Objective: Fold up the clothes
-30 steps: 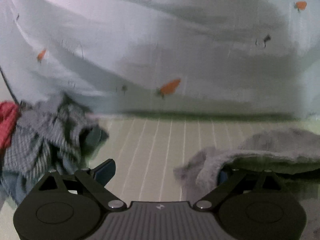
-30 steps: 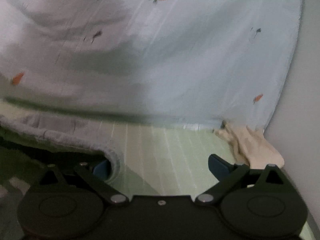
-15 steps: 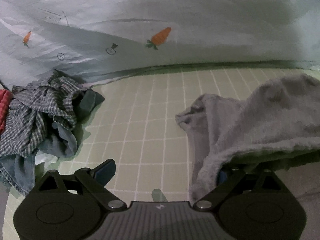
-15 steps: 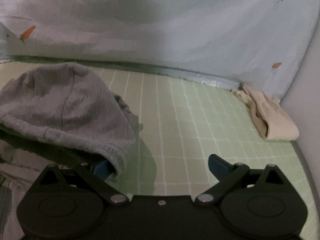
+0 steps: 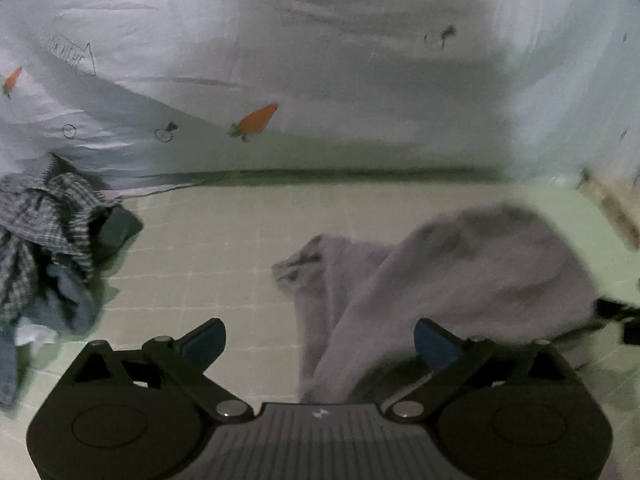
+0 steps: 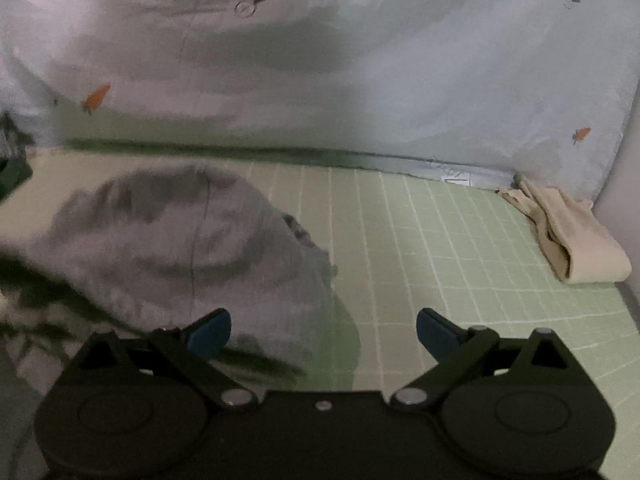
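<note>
Fingers of the left gripper are standing wide apart and gripping nothing, though the one at 3 o'clock is sitting right against the near edge of the grey fleece garment. In the right wrist view the right gripper is likewise gaping with nothing between its fingers, the 9 o'clock one overlapping the same garment's hem.

That garment is lying in a rumpled mound on the green grid-lined mat, between the two grippers: at 1 to 3 o'clock for the left, at 9 to 11 o'clock for the right. It looks soft, thick and light, likely to sag and drag instead of holding a shape, so a pinch on a hem or seam edge should serve better than a grab at the bulging middle. The seam running down its back, seen from the right, could be marking a fold line. Whether it is mid-fold or only bunched, I cannot tell.

Open mat is stretching ahead of both grippers, widest at 12 to 2 o'clock of the right one, giving room to spread the cloth. Farther out at 9 o'clock of the left gripper, a heap of checked shirt and other clothes is crowding that edge. At 2 o'clock of the right gripper, a beige folded cloth is resting near the wall. Beyond everything, a pale carrot-print sheet is closing off the far side.
</note>
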`<control>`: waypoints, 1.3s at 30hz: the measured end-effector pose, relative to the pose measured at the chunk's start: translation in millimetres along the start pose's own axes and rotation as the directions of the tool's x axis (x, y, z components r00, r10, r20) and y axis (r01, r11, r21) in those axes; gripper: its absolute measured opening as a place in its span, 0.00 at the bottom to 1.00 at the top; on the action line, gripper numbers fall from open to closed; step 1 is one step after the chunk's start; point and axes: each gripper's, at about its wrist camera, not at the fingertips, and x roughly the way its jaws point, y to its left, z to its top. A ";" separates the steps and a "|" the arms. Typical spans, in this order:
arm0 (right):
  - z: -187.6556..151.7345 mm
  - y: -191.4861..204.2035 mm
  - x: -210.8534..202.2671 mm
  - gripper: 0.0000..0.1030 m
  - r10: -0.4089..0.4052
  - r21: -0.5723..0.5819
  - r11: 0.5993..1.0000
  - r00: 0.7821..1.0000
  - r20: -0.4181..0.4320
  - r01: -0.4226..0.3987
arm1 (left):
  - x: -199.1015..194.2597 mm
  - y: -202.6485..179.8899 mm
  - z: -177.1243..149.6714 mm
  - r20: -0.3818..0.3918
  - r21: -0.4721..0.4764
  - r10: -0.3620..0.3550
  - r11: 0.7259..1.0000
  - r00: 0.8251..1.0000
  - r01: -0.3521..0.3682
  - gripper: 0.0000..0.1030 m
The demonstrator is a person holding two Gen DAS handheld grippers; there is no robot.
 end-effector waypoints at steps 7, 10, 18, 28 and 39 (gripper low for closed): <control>-2.9 -5.5 25.3 0.98 -0.005 0.042 0.999 0.997 -0.083 0.008 | 23.8 -4.0 -2.2 -0.054 -0.029 0.060 0.998 0.997 -0.062 0.99; -9.0 -8.9 33.5 0.98 0.005 0.065 0.998 0.991 -0.133 0.004 | 51.8 -7.7 -15.7 -0.160 0.009 0.136 0.991 0.978 -0.136 0.99; -7.9 -12.9 20.9 0.98 -0.004 0.085 0.996 0.994 -0.111 0.014 | 46.9 -13.5 -11.0 -0.130 -0.026 0.155 0.987 0.979 -0.159 0.99; -18.7 -14.6 -44.7 0.99 0.016 0.105 0.994 0.999 -0.030 -0.013 | -21.0 -24.4 -24.0 -0.032 -0.020 0.134 0.991 0.991 -0.134 0.99; -92.5 -1.2 -87.5 0.99 0.036 0.140 0.990 0.989 -0.144 -0.016 | -69.5 -19.9 -101.2 -0.147 -0.006 0.109 0.994 0.983 -0.111 0.99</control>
